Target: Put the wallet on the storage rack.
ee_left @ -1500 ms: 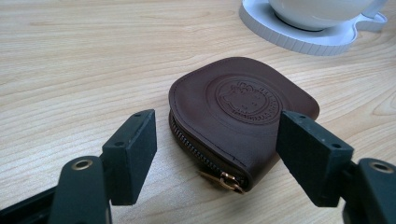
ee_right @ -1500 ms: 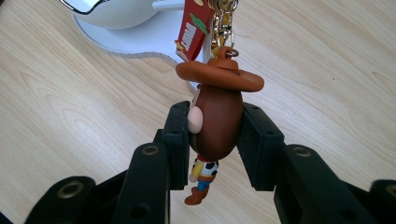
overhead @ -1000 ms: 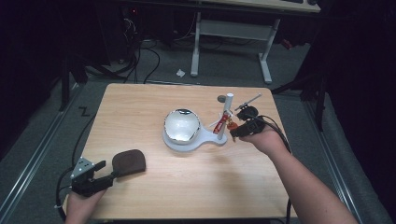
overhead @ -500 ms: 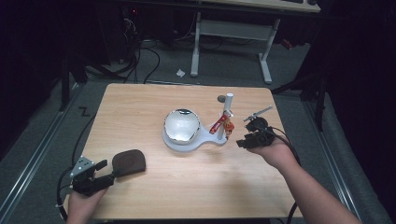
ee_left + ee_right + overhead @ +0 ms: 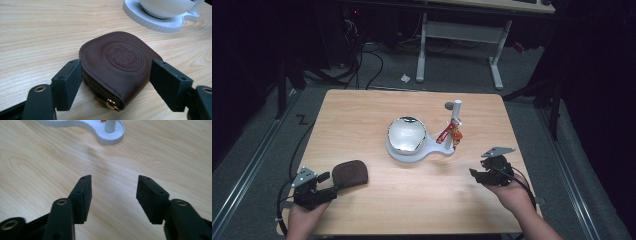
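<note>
A brown zip pouch [image 5: 349,172] with an embossed round mark lies at the table's front left. Its near end [image 5: 120,65] sits between the jaws of my left gripper [image 5: 117,63], which stand open on either side of it. In the high view the left gripper [image 5: 328,183] rests low at the table's near-left corner. My right gripper [image 5: 475,174] hovers near the front right, open; its jaws have just been opening, and only bare wood lies between them [image 5: 114,180]. A red-and-yellow item [image 5: 449,134] hangs on the white post [image 5: 457,112].
A white stand [image 5: 412,154] in the table's middle carries a shiny domed bowl [image 5: 407,134] and the post. A small dark round thing [image 5: 448,105] lies behind the post. Desk legs and cables stand on the floor beyond the table.
My right gripper drew back from the red-and-yellow item at the post towards the near-right of the table, sank lower, and its jaws spread. The left gripper and the pouch stayed put.
</note>
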`<state>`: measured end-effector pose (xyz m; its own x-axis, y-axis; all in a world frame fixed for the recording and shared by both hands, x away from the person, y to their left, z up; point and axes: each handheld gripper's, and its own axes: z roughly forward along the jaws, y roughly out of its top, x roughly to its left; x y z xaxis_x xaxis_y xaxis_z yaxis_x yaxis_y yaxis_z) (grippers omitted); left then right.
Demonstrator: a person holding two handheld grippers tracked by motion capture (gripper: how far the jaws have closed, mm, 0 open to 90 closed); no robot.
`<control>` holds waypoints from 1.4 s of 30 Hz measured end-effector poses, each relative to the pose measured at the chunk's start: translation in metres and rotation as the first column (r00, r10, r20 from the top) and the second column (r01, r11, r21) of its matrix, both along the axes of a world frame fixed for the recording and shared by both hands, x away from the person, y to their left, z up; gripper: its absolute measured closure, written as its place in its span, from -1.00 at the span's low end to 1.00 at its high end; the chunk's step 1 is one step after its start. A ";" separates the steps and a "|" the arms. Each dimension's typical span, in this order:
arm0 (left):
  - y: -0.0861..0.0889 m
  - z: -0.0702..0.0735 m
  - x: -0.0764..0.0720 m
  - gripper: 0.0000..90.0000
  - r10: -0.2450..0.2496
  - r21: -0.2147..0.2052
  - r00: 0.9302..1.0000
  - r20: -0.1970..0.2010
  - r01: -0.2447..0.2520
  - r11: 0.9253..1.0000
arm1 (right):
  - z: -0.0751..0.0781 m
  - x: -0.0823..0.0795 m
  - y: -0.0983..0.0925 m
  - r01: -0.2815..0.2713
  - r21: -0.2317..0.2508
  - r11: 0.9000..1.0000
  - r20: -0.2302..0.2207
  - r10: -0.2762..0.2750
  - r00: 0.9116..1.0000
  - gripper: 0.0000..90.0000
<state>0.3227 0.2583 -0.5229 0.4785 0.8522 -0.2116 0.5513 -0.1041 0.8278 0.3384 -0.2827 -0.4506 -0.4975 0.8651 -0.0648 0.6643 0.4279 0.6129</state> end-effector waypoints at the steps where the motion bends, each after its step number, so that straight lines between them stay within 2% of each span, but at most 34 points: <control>1: -0.001 0.001 0.000 -0.41 0.001 0.002 1.000 0.002 -0.001 1.000 | -0.006 -0.003 0.000 0.002 0.007 1.000 0.006 -0.002 1.000 -0.05; 4: -0.002 0.001 -0.001 -0.41 0.008 -0.007 1.000 0.008 -0.008 1.000 | -0.022 -0.012 -0.003 0.018 0.043 0.999 0.030 -0.019 0.999 -0.06; 7: -0.004 0.001 0.001 -0.41 0.008 0.008 1.000 0.012 -0.008 1.000 | -0.036 -0.019 -0.007 0.050 0.083 0.995 0.060 -0.055 0.997 -0.05; 9: -0.004 0.002 0.000 -0.42 0.014 0.017 1.000 0.018 -0.014 1.000 | -0.043 -0.021 -0.011 0.072 0.102 0.992 0.086 -0.081 0.993 -0.01; 10: -0.003 0.002 0.000 -0.42 0.017 0.015 1.000 0.020 -0.017 1.000 | -0.049 -0.023 -0.015 0.091 0.132 0.987 0.090 -0.104 0.991 -0.01; 14: -0.002 0.002 -0.001 -0.42 0.036 0.011 0.999 0.022 -0.036 0.999 | -0.062 -0.030 -0.019 0.113 0.162 0.980 0.125 -0.134 0.983 0.00; 15: -0.001 0.002 -0.001 -0.42 0.043 0.011 0.999 0.018 -0.044 0.999 | -0.065 -0.033 -0.020 0.121 0.175 0.977 0.139 -0.146 0.980 0.01; 16: 0.000 0.001 -0.001 -0.42 0.057 0.010 0.998 0.012 -0.057 0.998 | -0.068 -0.036 -0.021 0.125 0.176 0.976 0.173 -0.155 0.973 0.04; 17: 0.000 0.001 -0.002 -0.42 0.062 0.005 0.998 0.009 -0.062 0.998 | -0.072 -0.041 -0.023 0.121 0.174 0.977 0.227 -0.159 0.961 0.06; 18: 0.001 0.001 -0.002 -0.42 0.066 0.001 0.998 0.006 -0.066 0.998 | -0.073 -0.042 -0.024 0.118 0.178 0.977 0.235 -0.159 0.959 0.07; 19: 0.001 0.002 -0.003 -0.42 0.068 0.001 0.998 0.009 -0.068 0.998 | -0.073 -0.043 -0.025 0.116 0.188 0.975 0.218 -0.157 0.963 0.05; 21: 0.001 0.002 -0.003 -0.42 0.069 0.007 0.998 0.011 -0.069 0.998 | -0.072 -0.043 -0.028 0.114 0.169 0.979 0.231 -0.152 0.961 0.05; 25: 0.001 0.003 -0.002 -0.42 0.065 0.011 0.998 0.011 -0.065 0.998 | -0.075 -0.042 -0.033 0.138 0.201 0.970 0.191 -0.176 0.966 0.03; 28: 0.000 0.002 0.000 -0.40 0.071 0.014 0.997 0.006 -0.071 0.997 | -0.076 -0.042 -0.034 0.144 0.187 0.972 0.191 -0.179 0.965 0.03; 32: 0.004 0.005 0.001 -0.34 0.099 -0.020 0.995 0.013 -0.099 0.995 | -0.074 -0.043 -0.034 0.147 0.196 0.970 0.190 -0.184 0.964 0.03; 34: 0.005 0.009 0.003 -0.29 0.109 -0.022 0.994 0.009 -0.109 0.994 | -0.073 -0.044 -0.033 0.138 0.205 0.969 0.194 -0.178 0.965 0.03; 38: 0.004 0.016 0.015 0.02 0.122 -0.011 0.993 -0.009 -0.122 0.993 | -0.071 -0.047 -0.031 0.126 0.203 0.971 0.195 -0.166 0.967 0.03; 41: 0.005 0.010 0.027 0.24 0.162 0.001 0.986 -0.034 -0.162 0.987 | -0.071 -0.047 -0.032 0.122 0.208 0.970 0.192 -0.162 0.968 0.03; 42: 0.007 0.006 0.030 0.34 0.167 -0.011 0.985 -0.045 -0.168 0.986 | -0.072 -0.047 -0.032 0.126 0.216 0.968 0.185 -0.167 0.968 0.03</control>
